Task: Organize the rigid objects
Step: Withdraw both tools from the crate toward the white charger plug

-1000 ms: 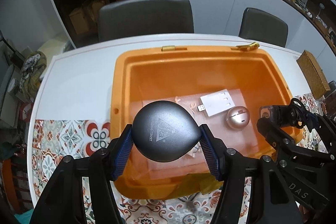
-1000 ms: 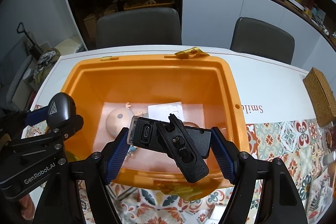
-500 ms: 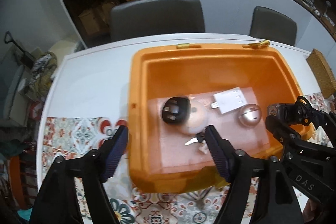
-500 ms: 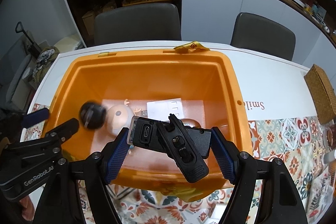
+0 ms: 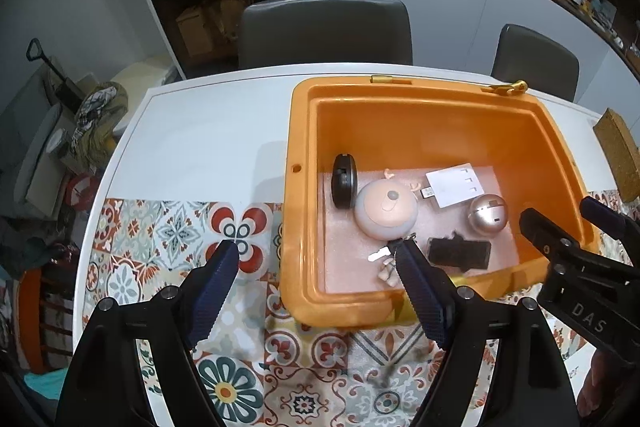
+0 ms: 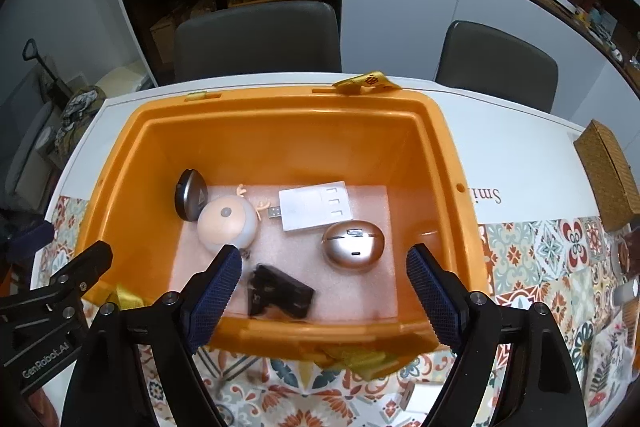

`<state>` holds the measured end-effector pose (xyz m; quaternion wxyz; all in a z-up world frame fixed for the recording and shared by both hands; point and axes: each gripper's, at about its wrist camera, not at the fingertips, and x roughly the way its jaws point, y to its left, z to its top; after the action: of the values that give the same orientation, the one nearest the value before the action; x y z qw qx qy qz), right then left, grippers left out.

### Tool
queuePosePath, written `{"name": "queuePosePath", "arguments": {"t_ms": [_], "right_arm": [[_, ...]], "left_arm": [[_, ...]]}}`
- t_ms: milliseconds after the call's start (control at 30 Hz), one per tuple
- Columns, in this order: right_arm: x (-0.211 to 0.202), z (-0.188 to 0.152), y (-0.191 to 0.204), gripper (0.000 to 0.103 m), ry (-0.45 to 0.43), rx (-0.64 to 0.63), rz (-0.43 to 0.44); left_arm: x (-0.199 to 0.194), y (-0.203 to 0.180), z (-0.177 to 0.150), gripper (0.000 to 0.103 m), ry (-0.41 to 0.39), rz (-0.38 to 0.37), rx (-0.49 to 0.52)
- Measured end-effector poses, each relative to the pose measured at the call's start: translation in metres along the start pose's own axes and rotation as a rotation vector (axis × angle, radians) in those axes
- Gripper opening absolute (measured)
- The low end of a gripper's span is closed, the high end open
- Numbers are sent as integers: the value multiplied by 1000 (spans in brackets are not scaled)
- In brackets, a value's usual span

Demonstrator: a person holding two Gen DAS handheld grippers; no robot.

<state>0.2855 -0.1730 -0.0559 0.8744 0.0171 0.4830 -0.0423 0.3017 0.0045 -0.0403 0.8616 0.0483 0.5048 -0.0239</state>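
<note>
Left tongs (image 5: 316,253) and right tongs (image 6: 324,257), lower frame, point steeply down; both jaws have just been opening, nothing between them.

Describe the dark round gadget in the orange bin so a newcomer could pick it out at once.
Find the orange bin on the white table. On its pink foam floor, go to the far left corner: the dark grey disc stands on edge, leaning against the peach round toy. It alone is dark and round with a triangle logo; the silver egg-shaped case is shiny and the black device is blocky.

We see the black clip (image 6: 280,293) blurred, and the right finger (image 5: 420,291) hides small near bits.
</note>
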Motion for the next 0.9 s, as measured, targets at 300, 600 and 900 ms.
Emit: {"name": "queuePosePath", "arguments": {"t_ms": [300, 600, 900], "right_arm": [[-34, -17, -11, 85, -53, 13, 20], [-66, -38, -27, 85, -110, 37, 19], [-82, -62, -52, 85, -121, 84, 17]], "left_arm": [[-20, -5, -12, 84, -25, -48, -10], [-49, -21, -29, 87, -73, -81, 2], [-59, -42, -47, 87, -78, -120, 28]]}}
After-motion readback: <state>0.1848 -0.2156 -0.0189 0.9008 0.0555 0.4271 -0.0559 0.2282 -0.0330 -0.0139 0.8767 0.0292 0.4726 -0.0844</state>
